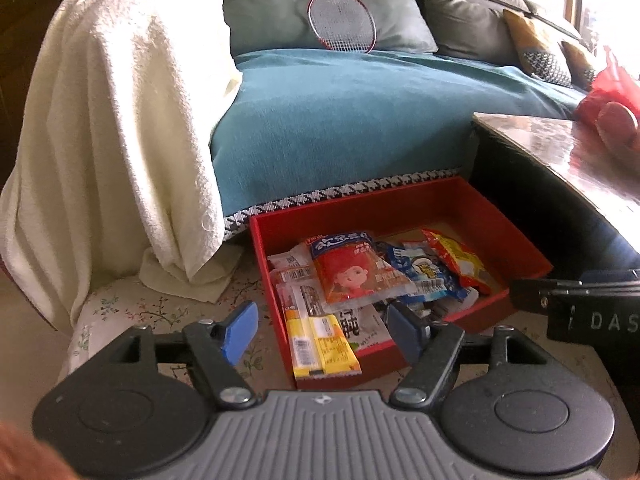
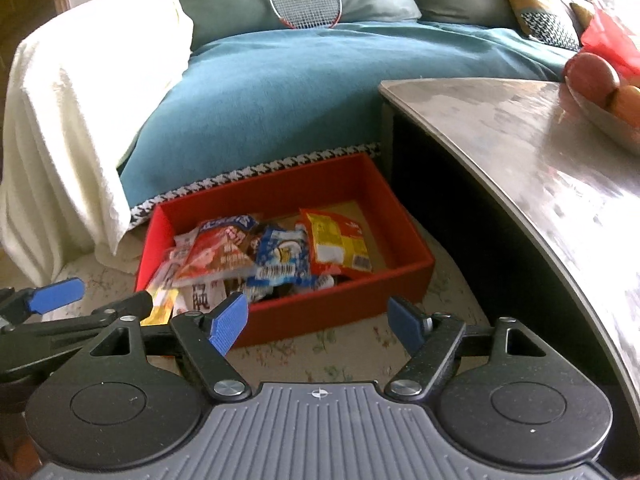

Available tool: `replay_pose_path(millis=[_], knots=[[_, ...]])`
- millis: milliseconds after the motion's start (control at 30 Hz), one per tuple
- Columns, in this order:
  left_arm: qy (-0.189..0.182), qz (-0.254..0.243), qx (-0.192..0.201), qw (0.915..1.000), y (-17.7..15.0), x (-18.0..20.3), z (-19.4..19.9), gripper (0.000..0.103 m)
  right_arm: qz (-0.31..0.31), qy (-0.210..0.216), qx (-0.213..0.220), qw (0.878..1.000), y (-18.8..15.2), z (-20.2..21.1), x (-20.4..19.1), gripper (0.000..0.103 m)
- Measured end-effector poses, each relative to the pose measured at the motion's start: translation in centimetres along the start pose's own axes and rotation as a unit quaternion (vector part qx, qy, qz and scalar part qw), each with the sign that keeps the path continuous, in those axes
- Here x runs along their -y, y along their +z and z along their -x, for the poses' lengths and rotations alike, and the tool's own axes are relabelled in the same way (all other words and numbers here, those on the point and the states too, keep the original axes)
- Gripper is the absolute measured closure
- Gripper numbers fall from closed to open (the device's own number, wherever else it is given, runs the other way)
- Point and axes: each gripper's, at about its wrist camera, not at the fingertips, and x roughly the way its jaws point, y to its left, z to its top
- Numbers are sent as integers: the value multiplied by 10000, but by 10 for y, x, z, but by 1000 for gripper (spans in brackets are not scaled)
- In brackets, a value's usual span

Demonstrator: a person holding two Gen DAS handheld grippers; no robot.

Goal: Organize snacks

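Observation:
A red open box sits on the floor in front of the sofa, filled with several snack packets. Among them are a red packet with a cartoon girl, a blue packet, a red-and-yellow packet and yellow packets at the near corner. My left gripper hovers over the box's near left corner, open, with nothing pinched. In the right wrist view, the box lies just ahead of my right gripper, which is open and empty above the rug. One left finger pad shows at the left edge.
A teal-covered sofa stands behind the box, with a white towel draped at left and a badminton racket on the cushions. A shiny table with a fruit bowl borders the right. The floor has a floral rug.

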Motion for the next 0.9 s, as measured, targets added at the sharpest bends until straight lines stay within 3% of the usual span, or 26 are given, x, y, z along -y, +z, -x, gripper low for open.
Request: replay_pose_path(millis=[533, 900], knots=[[-153, -193, 324, 9992, -30, 5, 46, 26, -172, -9, 155, 9997, -41, 45, 0, 19], [-232, -150, 195, 9994, -52, 5, 62, 24, -174, -4, 21, 9998, -69, 58, -7, 19]])
